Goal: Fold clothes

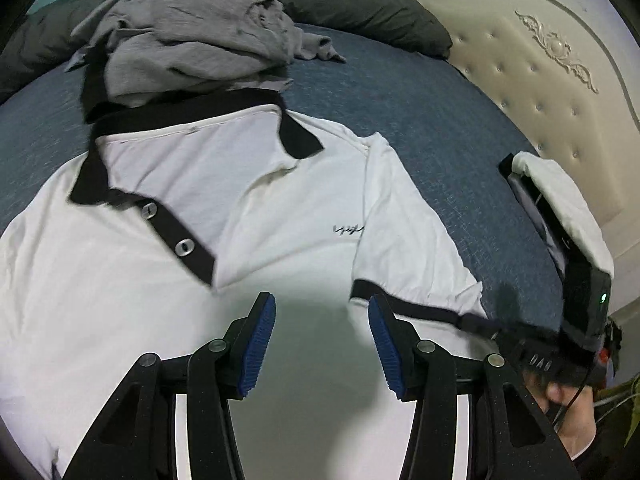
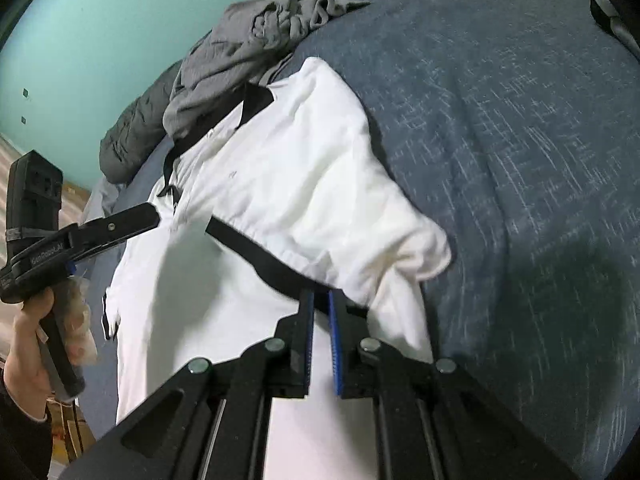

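- We see a white polo shirt (image 1: pixel 248 184) with a black collar and a black button placket lying front-up on a bed (image 1: pixel 420 120) covered in a blue sheet.
- Our left tongs (image 1: pixel 322 346) hover just above the shirt's chest, blue pads apart, nothing between them.
- Our right tongs (image 2: pixel 319 340) are clenched on the black-trimmed cuff of a short sleeve (image 2: pixel 340 216), and the white cloth bunches up beside them.
- A crumpled grey garment (image 1: pixel 192 36) lies beyond the collar, its edge overlapping it.
- A dark grey duvet (image 1: pixel 360 4) runs along the far side of the bed.
- A cream tufted headboard (image 1: pixel 532 80) stands at the right of the left wrist view.
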Tool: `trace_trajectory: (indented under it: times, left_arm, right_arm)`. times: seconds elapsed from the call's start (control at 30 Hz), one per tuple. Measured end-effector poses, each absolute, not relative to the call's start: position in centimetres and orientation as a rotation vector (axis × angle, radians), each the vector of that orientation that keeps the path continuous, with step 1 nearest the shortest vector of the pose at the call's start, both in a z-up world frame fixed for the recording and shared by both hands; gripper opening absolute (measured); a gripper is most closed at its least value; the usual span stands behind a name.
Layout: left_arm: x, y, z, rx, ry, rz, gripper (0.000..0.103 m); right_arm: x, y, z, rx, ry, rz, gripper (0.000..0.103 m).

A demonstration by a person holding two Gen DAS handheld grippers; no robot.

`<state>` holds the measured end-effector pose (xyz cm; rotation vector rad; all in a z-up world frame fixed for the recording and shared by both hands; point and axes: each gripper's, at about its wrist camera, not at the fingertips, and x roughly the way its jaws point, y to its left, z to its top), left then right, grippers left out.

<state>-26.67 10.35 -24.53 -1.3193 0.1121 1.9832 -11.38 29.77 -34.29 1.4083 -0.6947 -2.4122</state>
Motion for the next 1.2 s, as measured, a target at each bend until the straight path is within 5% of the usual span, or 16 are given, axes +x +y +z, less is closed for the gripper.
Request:
trace_trajectory:
  times: [0.57,0.73,0.93,1.03,1.1,1.2]
  left_arm:
    - [-27.4,-5.5,-22.3,-1.357,-0.038,2.214,0.054]
    - [-28.7,-14.3,-22.4,-1.415,-0.208,2.348,0.055]
    - [-28.7,-23.0,-23.5,-1.456,-0.417,2.506,0.056]
    - [-28.9,-25.3,-24.8,-1.51,-0.48,2.524,0.06]
    - [-29.2,-26.1,-25.6,-1.53,-0.497,2.522,0.06]
    - [-29.7,-27.0,-26.7,-1.53,-0.543,2.531,0.06]
  right_arm:
    - [-11.2,29.6,-33.3,1.275,-0.785,-2.452,0.008]
    - [-9.6,31.9,-31.2,1.212,-0.814,-2.5,0.021]
    - [-8.2,33.5,-31.9,1.259,-0.885,-2.527,0.022]
    - [-7.3,33.6,-32.3,1.284,-0.897,-2.535,0.025]
    - [-6.7,33.6,-32.3,1.29,-0.906,-2.533,0.038]
    - [-6.1,33.4,-32.2,1.28,-0.906,-2.527,0.039]
